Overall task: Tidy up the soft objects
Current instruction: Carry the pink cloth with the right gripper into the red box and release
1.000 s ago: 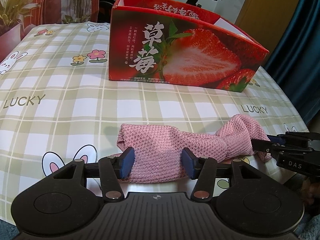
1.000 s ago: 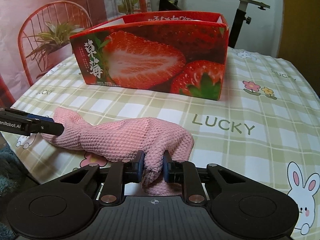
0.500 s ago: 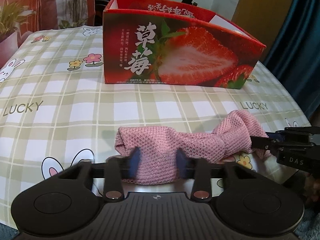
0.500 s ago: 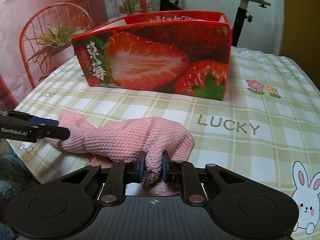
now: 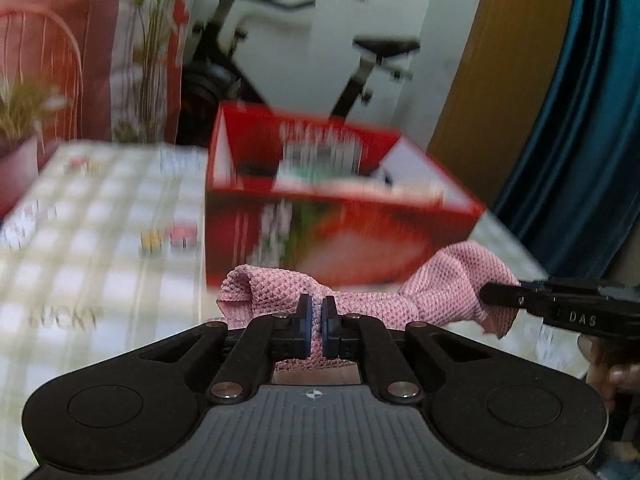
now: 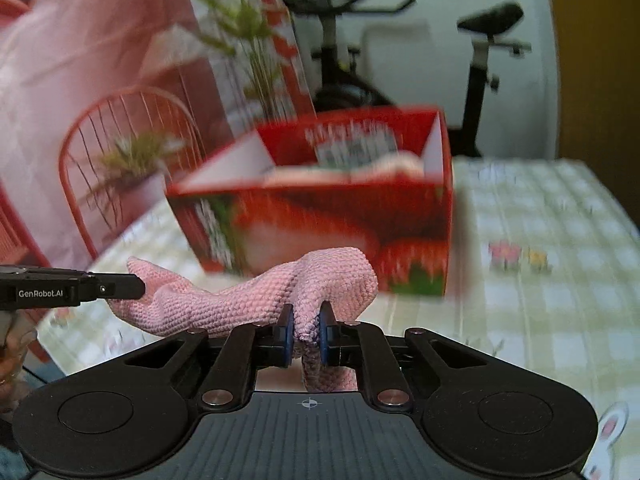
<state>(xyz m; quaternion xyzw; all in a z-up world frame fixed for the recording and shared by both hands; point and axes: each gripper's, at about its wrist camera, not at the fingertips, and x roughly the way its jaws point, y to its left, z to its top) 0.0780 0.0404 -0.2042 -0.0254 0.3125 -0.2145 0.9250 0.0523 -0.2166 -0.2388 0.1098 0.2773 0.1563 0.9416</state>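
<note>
Left hand-held gripper (image 5: 315, 322): clenched on a fold near one end of the pink knitted cloth (image 5: 360, 300); the blue pads pinch the fabric between them.
Right hand-held gripper (image 6: 307, 330): clenched on a bunch of the other end of the same cloth, with a short tail hanging below the pads.
Pink knitted cloth: it hangs between the two grippers and sags a little in the middle. It seems lifted off the bench (image 6: 540, 312), but the blur makes this difficult to confirm.
Red strawberry box (image 6: 320, 208): open at the top, standing on the bench behind the cloth. Something pale lies inside; I cannot tell what it is.
Step in hand: I judge that the cloth is being carried to the box.
How to do it well: keep both grips firm, move the two hands together at equal height so the cloth does not slip, and keep the sagging middle above the near wall of the box.
Edges: the near rim of the box (image 5: 340, 196) is the edge to pass over.
Open room: the bench is bare beside the box on both sides, and the space above the box is free.
</note>
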